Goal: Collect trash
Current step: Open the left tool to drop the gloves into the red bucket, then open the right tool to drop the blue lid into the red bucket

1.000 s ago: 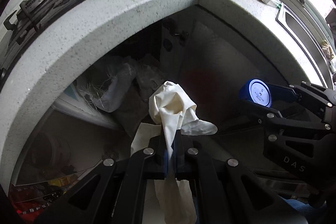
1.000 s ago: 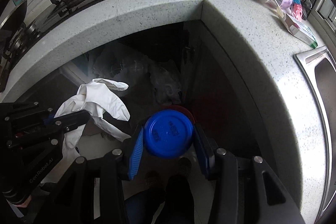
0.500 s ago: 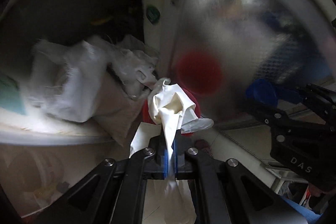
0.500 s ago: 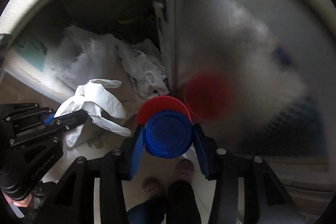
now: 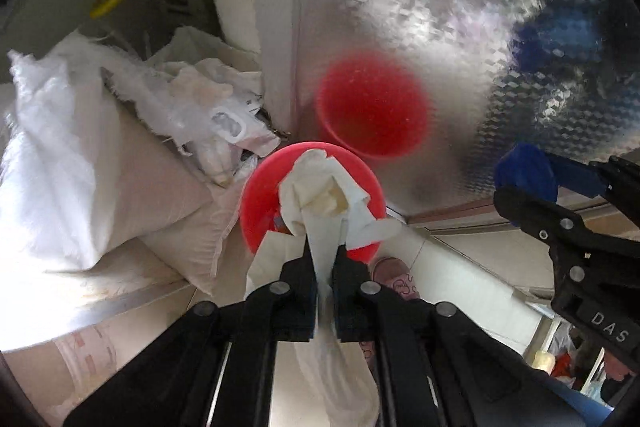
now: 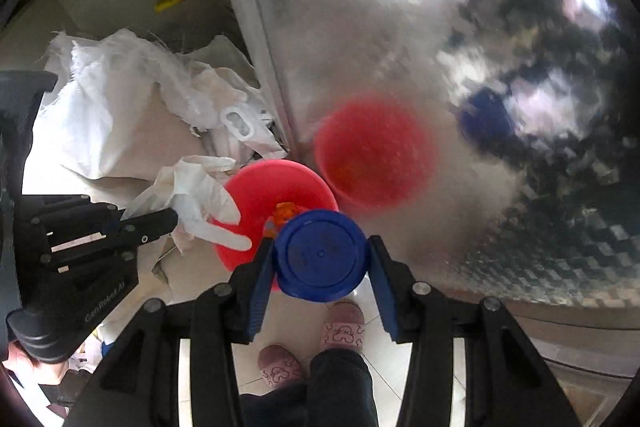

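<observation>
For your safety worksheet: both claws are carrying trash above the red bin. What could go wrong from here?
1. The glove drapes wide of the left claw; released now, part may catch on the red bin's rim.
2. The blue lid in the right claw hangs over the bin's near edge and could drop onto the floor.

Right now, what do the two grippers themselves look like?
Both are black, angular linkage frames with silver rivets. The left gripper has dark fingers and white "CenRobot.AI" lettering on its body. The right gripper has blue pads and white "DAS" lettering. No cables or sleeves show.
</observation>
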The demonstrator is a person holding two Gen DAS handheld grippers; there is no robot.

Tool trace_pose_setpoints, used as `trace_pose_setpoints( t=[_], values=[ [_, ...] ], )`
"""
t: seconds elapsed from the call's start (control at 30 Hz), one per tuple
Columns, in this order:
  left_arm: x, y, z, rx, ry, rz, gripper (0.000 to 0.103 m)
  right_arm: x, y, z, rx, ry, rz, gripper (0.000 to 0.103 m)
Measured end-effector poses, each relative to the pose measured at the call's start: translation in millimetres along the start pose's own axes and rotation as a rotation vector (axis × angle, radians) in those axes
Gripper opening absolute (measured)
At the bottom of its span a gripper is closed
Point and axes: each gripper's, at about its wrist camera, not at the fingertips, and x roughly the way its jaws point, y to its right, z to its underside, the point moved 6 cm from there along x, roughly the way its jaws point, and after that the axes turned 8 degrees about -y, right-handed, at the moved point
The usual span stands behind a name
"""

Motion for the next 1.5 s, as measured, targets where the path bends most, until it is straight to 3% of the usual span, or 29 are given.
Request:
trace_pose_setpoints(
  t=[0.03,0.1,0.17,0.4,1.1,1.27,1.5],
  values=[
    [2,2,-1,0.016,0.003,-0.007,0.016,1,2,1,0.002,-0.002,0.003,0.043],
    [6,4,-4,0.032,0.01,-0.019,0.043,5,4,2,0.011,-0.007,0.004,0.043],
    [6,6,-6,0.032,0.009,-0.002,0.055,4,6,2,0.017,-0.01,0.004,0.043],
    [-6,5,-5,0.017,0.019,-0.001,0.073,1,3,-1,-0.004,-0.011,-0.003,0.043],
    [-6,-67,48,-0.229,0.013,-0.083,0.077,25,-70,-9,-0.333,-0.026,-0.057,0.043],
    [-10,-76,54,-0.265,0.015,-0.112,0.077,20,-75,-12,-0.35,0.012,-0.01,0.066],
    [-32,-78,62,-0.288,0.036,-0.143,0.077,3,-75,-10,-0.372,0.008,0.005,0.074]
  ],
)
